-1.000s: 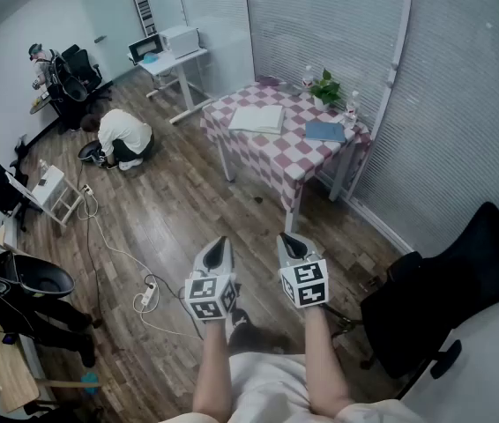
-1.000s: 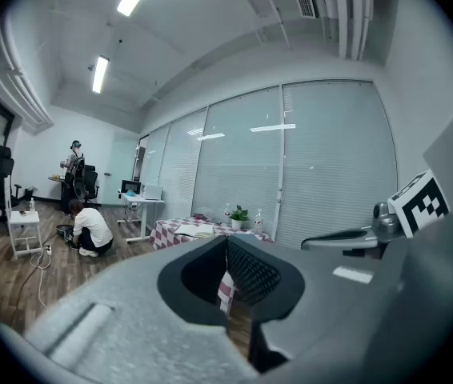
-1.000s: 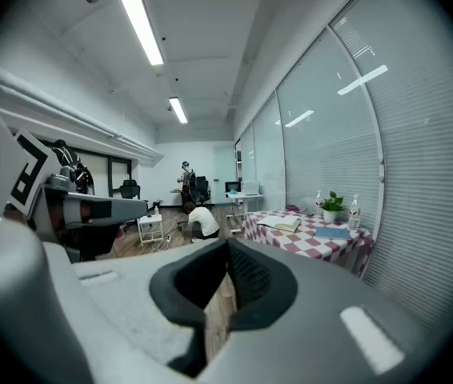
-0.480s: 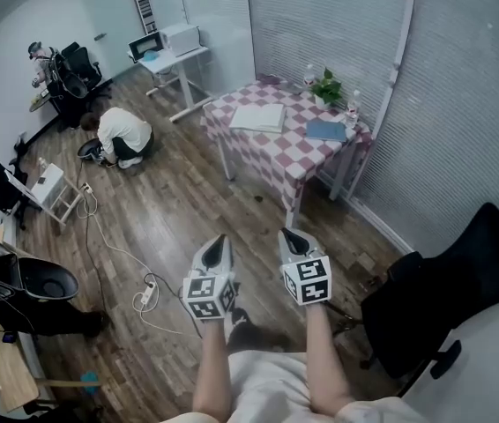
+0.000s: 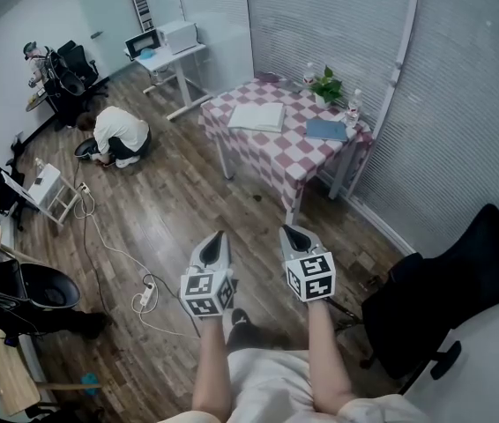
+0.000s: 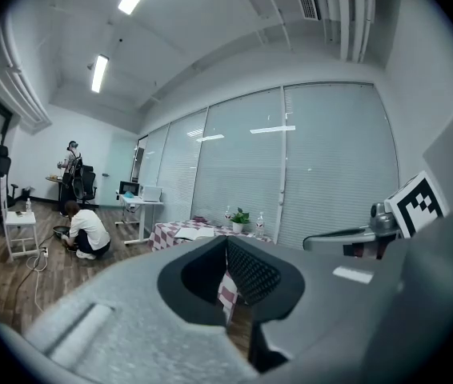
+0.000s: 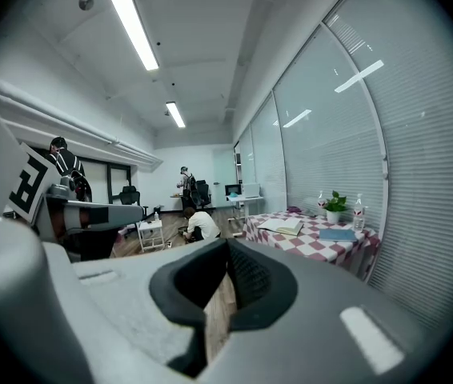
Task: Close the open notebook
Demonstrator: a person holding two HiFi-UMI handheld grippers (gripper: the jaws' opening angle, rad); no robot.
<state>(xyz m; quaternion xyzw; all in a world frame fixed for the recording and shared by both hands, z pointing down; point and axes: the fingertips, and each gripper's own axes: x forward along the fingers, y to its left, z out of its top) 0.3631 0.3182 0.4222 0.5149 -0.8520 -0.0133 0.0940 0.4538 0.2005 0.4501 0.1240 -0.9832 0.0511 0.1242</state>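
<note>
Open notebook (image 5: 258,117) lies flat, lengthwise along table (image 5: 295,154).

We count two grippers: the left gripper (image 5: 215,241) and the right gripper (image 5: 292,232). Well ahead of them stands one checkered desk (image 5: 276,152). On it we count one open notebook (image 5: 257,117), one blue book (image 5: 325,130), one potted plant (image 5: 326,86) and two bottles, the first bottle (image 5: 309,75) and the second bottle (image 5: 352,106). Farther off, ahead and to the left of the left gripper, we count one white desk (image 5: 172,60) and two people, a crouching person (image 5: 119,136) and a standing person (image 5: 34,60). To the right of the right gripper we count one black chair (image 5: 443,298).
</note>
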